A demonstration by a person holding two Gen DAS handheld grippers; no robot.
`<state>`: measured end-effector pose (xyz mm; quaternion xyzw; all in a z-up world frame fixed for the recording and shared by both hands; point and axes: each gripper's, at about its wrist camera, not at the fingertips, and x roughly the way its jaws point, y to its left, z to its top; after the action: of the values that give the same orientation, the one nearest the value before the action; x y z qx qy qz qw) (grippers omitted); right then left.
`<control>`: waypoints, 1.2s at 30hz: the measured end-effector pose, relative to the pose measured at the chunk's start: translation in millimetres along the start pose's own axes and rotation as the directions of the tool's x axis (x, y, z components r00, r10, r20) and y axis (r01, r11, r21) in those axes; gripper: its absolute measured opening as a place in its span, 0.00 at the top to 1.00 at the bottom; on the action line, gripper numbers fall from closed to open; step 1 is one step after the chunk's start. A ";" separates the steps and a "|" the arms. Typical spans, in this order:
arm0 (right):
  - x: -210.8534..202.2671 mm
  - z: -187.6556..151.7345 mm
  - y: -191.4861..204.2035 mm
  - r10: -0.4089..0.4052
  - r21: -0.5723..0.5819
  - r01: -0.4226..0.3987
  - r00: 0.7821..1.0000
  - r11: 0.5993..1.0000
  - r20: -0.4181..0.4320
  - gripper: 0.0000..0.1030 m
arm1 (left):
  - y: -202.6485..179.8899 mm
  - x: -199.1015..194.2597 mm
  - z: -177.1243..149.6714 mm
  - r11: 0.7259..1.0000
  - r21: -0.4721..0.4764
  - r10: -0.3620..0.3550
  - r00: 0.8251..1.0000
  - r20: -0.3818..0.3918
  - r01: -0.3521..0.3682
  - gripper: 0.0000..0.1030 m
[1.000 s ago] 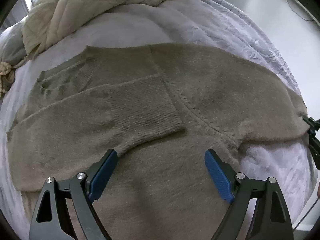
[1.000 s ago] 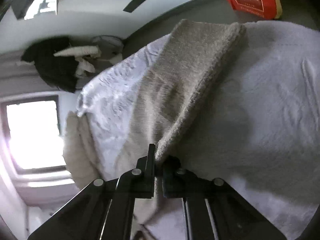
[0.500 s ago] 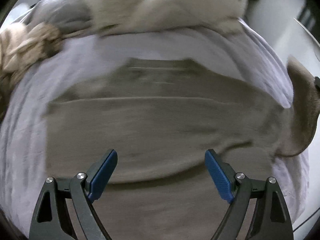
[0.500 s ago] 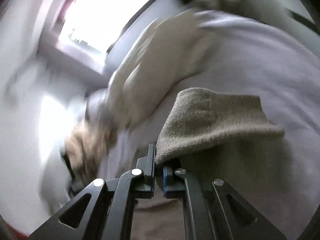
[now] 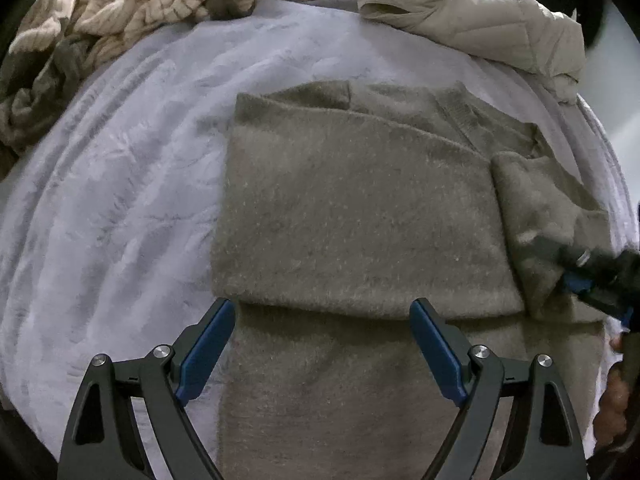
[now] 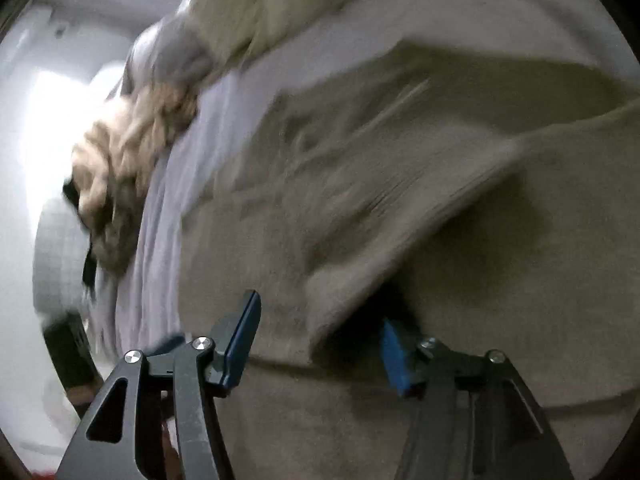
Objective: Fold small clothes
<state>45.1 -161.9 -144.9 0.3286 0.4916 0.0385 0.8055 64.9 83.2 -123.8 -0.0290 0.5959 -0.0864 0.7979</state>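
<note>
A grey-brown knit sweater (image 5: 360, 216) lies on the pale lilac bedcover (image 5: 120, 184), with one sleeve folded flat across its body. My left gripper (image 5: 322, 340) hovers open over the sweater's lower part, nothing between its blue pads. At the right edge of the left wrist view my right gripper (image 5: 576, 276) sits beside the second sleeve (image 5: 540, 216), which lies folded over the body. In the blurred right wrist view my right gripper (image 6: 320, 344) stands open, and the sleeve's cuff (image 6: 360, 280) hangs loose between its fingers.
A cream cable-knit garment (image 5: 132, 4) and a quilted beige jacket (image 5: 480, 12) are piled at the far side of the bed. A person's hand (image 5: 616, 396) shows at the right edge. Bare bedcover stretches left of the sweater.
My right gripper carried the sleeve over the sweater's body and opened, letting the cuff go. The left wrist view swung round; the sweater now looks squarer.
</note>
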 end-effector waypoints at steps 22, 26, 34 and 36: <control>24.4 -57.8 90.1 -0.286 -0.574 0.208 0.957 0.792 -0.048 0.41 | 53.0 -30.6 13.6 0.990 -0.038 -0.135 0.990 0.035 0.137 0.14; -27.8 -43.6 8.7 -0.166 -0.196 0.151 0.984 0.969 -0.065 0.41 | 18.2 -10.8 18.7 0.969 -0.016 -0.246 0.969 -0.018 0.246 0.14; -94.6 -54.0 -138.4 -0.031 0.424 -0.016 0.994 0.906 0.104 0.41 | -3.8 21.4 36.5 0.963 -0.086 -0.263 0.962 -0.078 0.257 0.32; -96.2 -53.6 -160.3 -0.009 0.511 -0.077 0.987 0.856 0.163 0.41 | -4.8 23.6 38.2 0.969 -0.088 -0.237 0.968 -0.084 0.230 0.55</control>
<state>-90.0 -297.8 -178.1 0.5428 0.4120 -0.1065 0.7241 107.3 72.3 -134.5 -0.1260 0.6279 -0.1580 0.7516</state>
